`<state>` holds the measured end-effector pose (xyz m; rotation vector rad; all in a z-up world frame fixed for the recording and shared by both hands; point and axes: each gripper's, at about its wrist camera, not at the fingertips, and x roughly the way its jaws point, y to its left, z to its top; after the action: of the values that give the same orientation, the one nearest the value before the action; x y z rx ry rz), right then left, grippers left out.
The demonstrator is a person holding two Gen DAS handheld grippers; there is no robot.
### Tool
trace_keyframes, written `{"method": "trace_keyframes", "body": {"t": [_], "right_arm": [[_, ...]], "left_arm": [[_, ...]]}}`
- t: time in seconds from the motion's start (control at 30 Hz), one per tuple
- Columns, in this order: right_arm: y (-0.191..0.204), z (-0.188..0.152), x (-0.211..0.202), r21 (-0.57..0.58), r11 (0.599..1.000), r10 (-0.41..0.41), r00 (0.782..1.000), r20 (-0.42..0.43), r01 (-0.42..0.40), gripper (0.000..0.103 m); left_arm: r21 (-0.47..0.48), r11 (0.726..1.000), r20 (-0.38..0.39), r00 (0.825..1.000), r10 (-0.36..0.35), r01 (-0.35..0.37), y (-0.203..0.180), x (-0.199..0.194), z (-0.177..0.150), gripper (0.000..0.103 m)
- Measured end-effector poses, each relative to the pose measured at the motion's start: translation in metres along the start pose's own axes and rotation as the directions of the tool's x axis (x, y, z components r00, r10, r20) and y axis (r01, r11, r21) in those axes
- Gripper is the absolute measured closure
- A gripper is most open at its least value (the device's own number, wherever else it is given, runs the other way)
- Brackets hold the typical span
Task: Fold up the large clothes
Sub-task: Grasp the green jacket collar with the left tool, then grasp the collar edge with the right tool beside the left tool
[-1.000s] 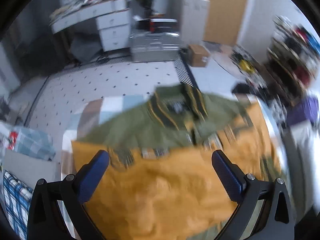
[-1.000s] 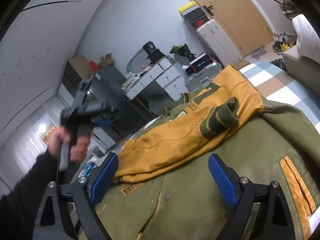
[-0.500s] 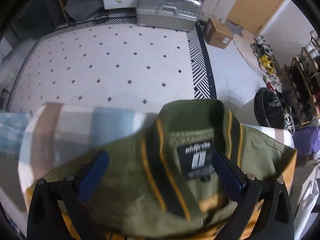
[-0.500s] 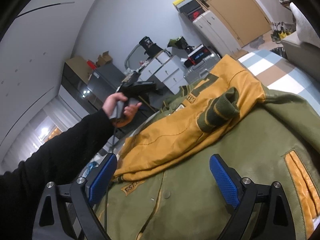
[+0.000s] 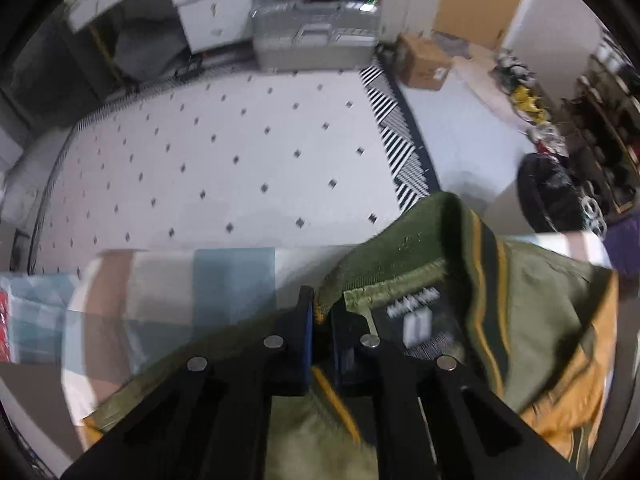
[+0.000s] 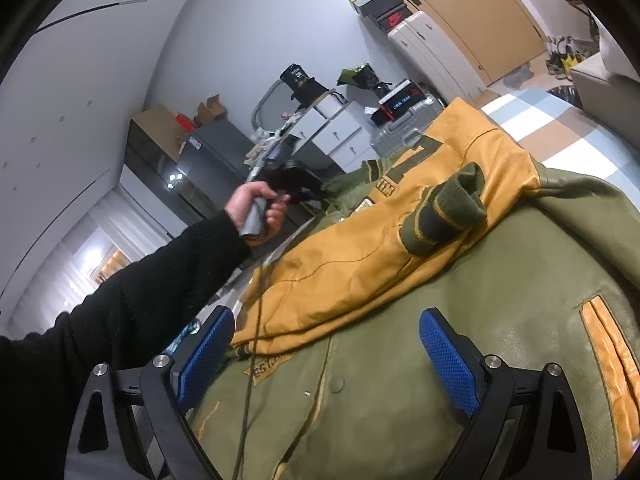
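An olive-green jacket (image 6: pixel 440 360) with mustard-yellow sleeves lies spread on a checked bedspread (image 5: pixel 232 280). One yellow sleeve (image 6: pixel 360 260) is folded across the chest, its ribbed cuff (image 6: pixel 448 212) on top. In the left wrist view my left gripper (image 5: pixel 320 320) points steeply down, shut on the edge of the ribbed collar (image 5: pixel 400 252) beside the neck label (image 5: pixel 416 316). The right wrist view shows a hand (image 6: pixel 256 208) holding that gripper at the jacket's far end. My right gripper (image 6: pixel 326 320) hovers open over the jacket front, nothing between its fingers.
Beyond the bed's edge lies a white rug with dark diamonds (image 5: pixel 240 160). Behind it stand a silver suitcase (image 5: pixel 316 40), white drawers (image 5: pixel 208 8) and a cardboard box (image 5: pixel 424 64). A black bag (image 5: pixel 552 196) and shoe shelves sit at the right.
My left gripper came down over the jacket to the collar, and its jaws went from wide open to closed on the collar edge. The right gripper stayed in place.
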<state>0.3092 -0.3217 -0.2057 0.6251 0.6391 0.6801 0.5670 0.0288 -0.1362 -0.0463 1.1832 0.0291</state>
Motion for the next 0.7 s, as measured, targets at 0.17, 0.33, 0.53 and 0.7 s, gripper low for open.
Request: {"method": "trace_keyframes", "body": {"t": [0.17, 0.33, 0.53, 0.7], "right_arm": [[0.0, -0.001, -0.002, -0.008, 1.0, -0.004, 1.0, 0.011, 0.004, 0.007], [-0.001, -0.001, -0.005, -0.006, 1.0, -0.006, 1.0, 0.029, 0.006, 0.007], [0.001, -0.002, -0.003, -0.015, 1.0, -0.026, 0.999, 0.032, 0.027, 0.007], [0.02, 0.002, 0.002, -0.085, 0.989, -0.119, 0.993, 0.003, 0.119, 0.007]], "left_arm": [[0.143, 0.99, 0.112, 0.994, -0.018, 0.002, -0.017, -0.063, -0.04, 0.1], [0.209, 0.966, 0.2, 0.961, -0.193, 0.15, -0.015, -0.112, -0.095, 0.1], [0.177, 0.946, 0.233, 0.922, -0.308, 0.271, 0.003, -0.096, -0.145, 0.1], [0.056, 0.939, 0.283, 0.896, -0.341, 0.34, 0.023, -0.068, -0.149, 0.1]]}}
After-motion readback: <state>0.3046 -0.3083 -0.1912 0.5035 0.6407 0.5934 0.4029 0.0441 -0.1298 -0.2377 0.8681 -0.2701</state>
